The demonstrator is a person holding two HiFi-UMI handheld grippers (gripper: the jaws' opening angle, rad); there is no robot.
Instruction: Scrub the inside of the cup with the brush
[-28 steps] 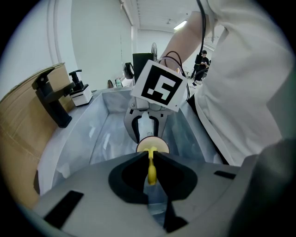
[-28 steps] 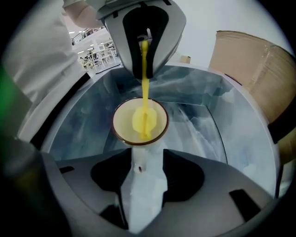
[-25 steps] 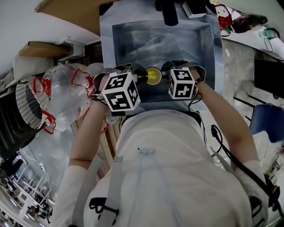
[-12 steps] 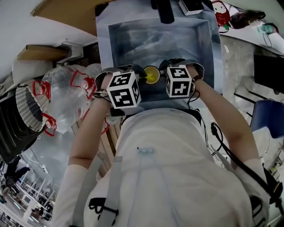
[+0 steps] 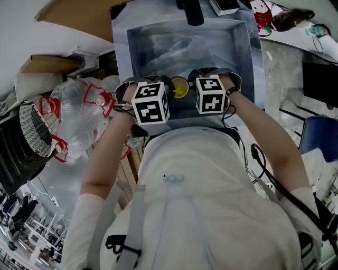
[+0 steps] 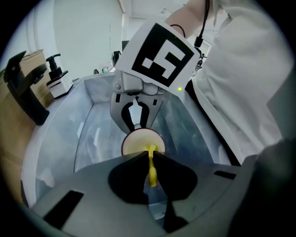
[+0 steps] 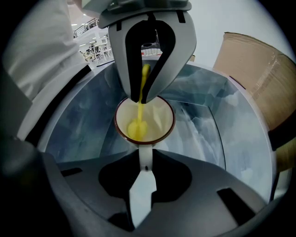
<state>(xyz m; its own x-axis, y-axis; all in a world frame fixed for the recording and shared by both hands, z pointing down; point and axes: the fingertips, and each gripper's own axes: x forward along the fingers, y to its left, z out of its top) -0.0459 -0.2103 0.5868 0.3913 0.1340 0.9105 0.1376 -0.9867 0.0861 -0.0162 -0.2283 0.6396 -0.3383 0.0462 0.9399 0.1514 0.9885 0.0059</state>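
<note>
Scrubbing is in hand; our left gripper [image 6: 147,156] clamps the brush [image 7: 137,128], our right gripper [image 7: 145,162] the cup [image 7: 160,118] by its handle; next we should sweep the inner wall.

Sink [image 5: 158,50] far half open, free passage; faucet [image 5: 193,11] and soap bottle [image 6: 58,83] line far rim; left gripper [image 6: 149,156], right gripper [image 6: 135,122] crowd cup [image 6: 141,143] at near wall; plastic bag [image 5: 79,113] blocks left.

No text could be read. The left cube [image 5: 150,103] and right cube [image 5: 210,95] showed only square patterns; the label on the pump bottle [image 6: 59,83] beyond the left gripper [image 6: 149,157] was too small.
</note>
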